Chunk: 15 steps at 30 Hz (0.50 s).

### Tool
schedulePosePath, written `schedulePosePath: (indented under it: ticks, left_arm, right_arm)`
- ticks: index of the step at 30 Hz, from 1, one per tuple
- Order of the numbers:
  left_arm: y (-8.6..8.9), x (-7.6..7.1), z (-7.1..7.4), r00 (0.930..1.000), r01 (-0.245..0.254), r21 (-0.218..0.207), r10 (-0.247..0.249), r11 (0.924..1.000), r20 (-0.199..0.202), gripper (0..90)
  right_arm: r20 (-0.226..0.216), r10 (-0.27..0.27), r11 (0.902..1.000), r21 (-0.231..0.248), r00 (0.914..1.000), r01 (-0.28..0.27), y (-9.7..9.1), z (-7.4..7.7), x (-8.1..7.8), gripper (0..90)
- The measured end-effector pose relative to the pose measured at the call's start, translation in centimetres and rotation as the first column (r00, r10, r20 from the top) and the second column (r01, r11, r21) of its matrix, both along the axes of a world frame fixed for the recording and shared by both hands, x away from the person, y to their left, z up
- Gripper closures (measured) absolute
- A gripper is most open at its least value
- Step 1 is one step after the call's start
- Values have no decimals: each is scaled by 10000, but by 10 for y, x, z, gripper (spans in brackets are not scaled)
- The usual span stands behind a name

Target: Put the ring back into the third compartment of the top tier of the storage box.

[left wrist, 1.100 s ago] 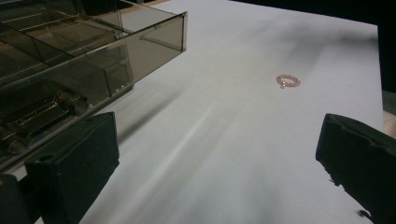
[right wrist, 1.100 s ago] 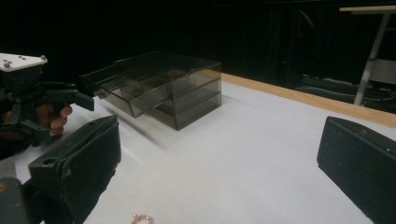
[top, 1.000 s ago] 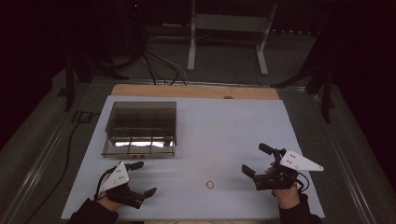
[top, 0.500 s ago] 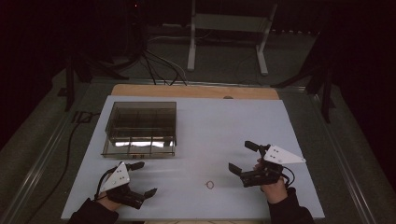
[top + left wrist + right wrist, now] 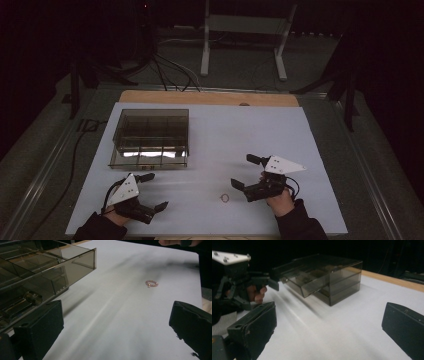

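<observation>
A smoky clear drawer box [image 5: 150, 131] stands on the white table top [image 5: 225, 130] at the left, one drawer pulled out toward me. A small pink beaded ring [image 5: 225, 198] lies near the front edge, between my hands. My right gripper [image 5: 244, 171] hovers open just right of the ring and points left. My left gripper [image 5: 152, 191] is open in front of the box. The left gripper view has the box [image 5: 37, 272] at left and the ring [image 5: 151, 284] ahead, beyond my open left gripper [image 5: 115, 332]. Nothing sits in my open right gripper [image 5: 329, 325], which faces the box [image 5: 324, 277].
A wooden strip [image 5: 210, 97] edges the table's far side. Behind it are a white stand [image 5: 240, 35] and cables [image 5: 170, 70] on the dark floor. Metal rails [image 5: 45, 165] run along both sides. The pulled-out drawer holds shiny metal pieces [image 5: 22, 300].
My right gripper has moved left, from the right part of the table to just beside the ring. The left gripper and the box have stayed put.
</observation>
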<state>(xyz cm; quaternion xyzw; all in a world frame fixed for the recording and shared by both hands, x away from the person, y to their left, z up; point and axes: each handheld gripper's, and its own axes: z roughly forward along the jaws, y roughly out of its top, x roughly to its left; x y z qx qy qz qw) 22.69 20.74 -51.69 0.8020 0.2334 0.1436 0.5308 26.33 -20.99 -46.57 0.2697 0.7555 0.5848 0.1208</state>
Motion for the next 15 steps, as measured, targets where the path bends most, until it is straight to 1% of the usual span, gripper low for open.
schedulePosePath:
  ticks: [1, 4, 6, 8, 12, 15]
  left_arm:
    - [0, 0, 0, 10000, 0, 0, 0, 10000, 0, 6]
    - [0, 0, 0, 10000, -26, -21, 26, 10000, -29, 6]
    - [0, 0, 0, 10000, -18, 45, 18, 10000, -22, 6]
    - [0, 0, 0, 10000, -9, 12, 9, 10000, 3, 6]
    - [1, 1, 0, 10000, -3, 29, 3, 10000, -38, 6]
    - [1, 1, 0, 10000, -15, -10, 15, 10000, -23, 6]
  right_arm:
    - [0, 0, 10000, 0, 10000, 0, 0, 0, 0, 0]
    - [-225, 225, 9997, -132, 9995, -228, 5, -7, 1, 0]
    - [-304, 253, 9995, -189, 9992, -259, 5, -9, 1, 0]
    - [-491, 417, 9988, -217, 9979, -428, 7, -13, 3, 0]
    - [-601, 463, 9983, -339, 9971, -484, 10, -16, 3, 0]
    - [-784, 565, 9974, -405, 9953, -598, 12, -21, 4, 0]
